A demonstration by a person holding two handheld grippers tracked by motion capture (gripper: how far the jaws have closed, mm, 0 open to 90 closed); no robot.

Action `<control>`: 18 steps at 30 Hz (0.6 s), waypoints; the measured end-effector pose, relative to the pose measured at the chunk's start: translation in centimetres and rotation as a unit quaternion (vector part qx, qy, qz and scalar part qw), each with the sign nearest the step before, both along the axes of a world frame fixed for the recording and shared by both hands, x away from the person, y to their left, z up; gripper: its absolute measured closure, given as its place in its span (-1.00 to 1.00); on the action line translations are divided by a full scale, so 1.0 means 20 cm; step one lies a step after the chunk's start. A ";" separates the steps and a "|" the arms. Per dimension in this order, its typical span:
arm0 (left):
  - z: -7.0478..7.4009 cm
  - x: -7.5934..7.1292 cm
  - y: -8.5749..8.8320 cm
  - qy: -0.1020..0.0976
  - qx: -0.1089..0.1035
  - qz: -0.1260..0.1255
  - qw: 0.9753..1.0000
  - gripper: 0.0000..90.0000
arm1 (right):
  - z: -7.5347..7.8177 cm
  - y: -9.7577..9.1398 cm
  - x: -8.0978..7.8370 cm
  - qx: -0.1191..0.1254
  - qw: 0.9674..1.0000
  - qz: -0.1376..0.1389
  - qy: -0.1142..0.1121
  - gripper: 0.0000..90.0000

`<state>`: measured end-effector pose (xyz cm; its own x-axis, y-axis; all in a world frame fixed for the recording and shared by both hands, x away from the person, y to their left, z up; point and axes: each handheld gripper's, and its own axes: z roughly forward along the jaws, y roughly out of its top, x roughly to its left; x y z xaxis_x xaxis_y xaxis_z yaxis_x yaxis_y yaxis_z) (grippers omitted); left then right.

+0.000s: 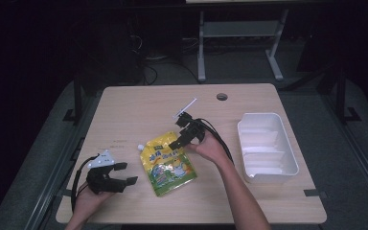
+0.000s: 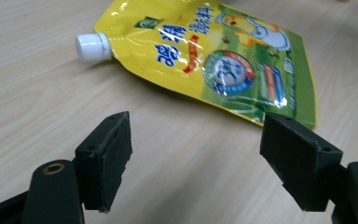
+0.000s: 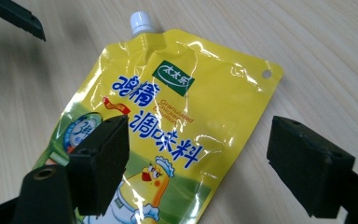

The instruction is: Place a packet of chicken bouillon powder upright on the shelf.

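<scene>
A yellow and green spouted pouch point(image 1: 168, 163) point(image 2: 214, 60) point(image 3: 168, 121) with a white cap point(image 1: 140, 147) point(image 2: 92, 46) point(image 3: 142, 22) lies flat on the wooden table point(image 1: 139, 110). My right gripper point(image 1: 181, 139) point(image 3: 198, 163) hangs open just above the pouch's top right corner, one jaw over the pouch, the other over bare wood. To the pouch's left, near the table's front, my left gripper point(image 1: 128, 173) point(image 2: 196, 161) stands open with nothing between its jaws, pointing toward the pouch.
A white plastic tub point(image 1: 266, 146) stands at the right side of the table. A round cable hole point(image 1: 222, 97) sits near the far edge. Beyond the table stand desk legs and cables on a dark floor.
</scene>
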<state>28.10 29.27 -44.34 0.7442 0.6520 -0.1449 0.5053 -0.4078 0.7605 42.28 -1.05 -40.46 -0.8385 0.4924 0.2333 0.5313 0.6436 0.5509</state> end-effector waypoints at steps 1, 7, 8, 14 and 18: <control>0.00 0.01 -0.01 0.002 0.000 0.004 1.000 -0.46 | -0.01 0.00 0.01 0.000 1.000 0.001 -0.001 -0.54; 0.01 0.05 -0.07 -0.007 0.015 0.034 0.999 -0.28 | -0.05 0.02 0.03 -0.020 1.000 -0.002 0.001 -0.44; 0.01 0.05 -0.07 -0.007 0.015 0.034 0.999 -0.26 | -0.05 0.02 0.03 -0.020 1.000 -0.002 0.001 -0.44; 0.00 0.09 -0.12 -0.001 0.016 0.030 0.999 -0.03 | -0.10 0.02 0.07 -0.026 0.999 -0.014 0.013 -0.37; -0.02 0.11 -0.16 0.012 0.017 0.012 1.000 0.44 | -0.11 0.03 0.09 -0.029 0.999 -0.022 0.014 -0.33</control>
<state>30.30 26.06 -44.69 0.7255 0.6738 -0.1397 0.5323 -0.4209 0.7345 44.03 -0.45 -42.71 -0.8096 0.5420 0.2254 0.5739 0.6501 0.4980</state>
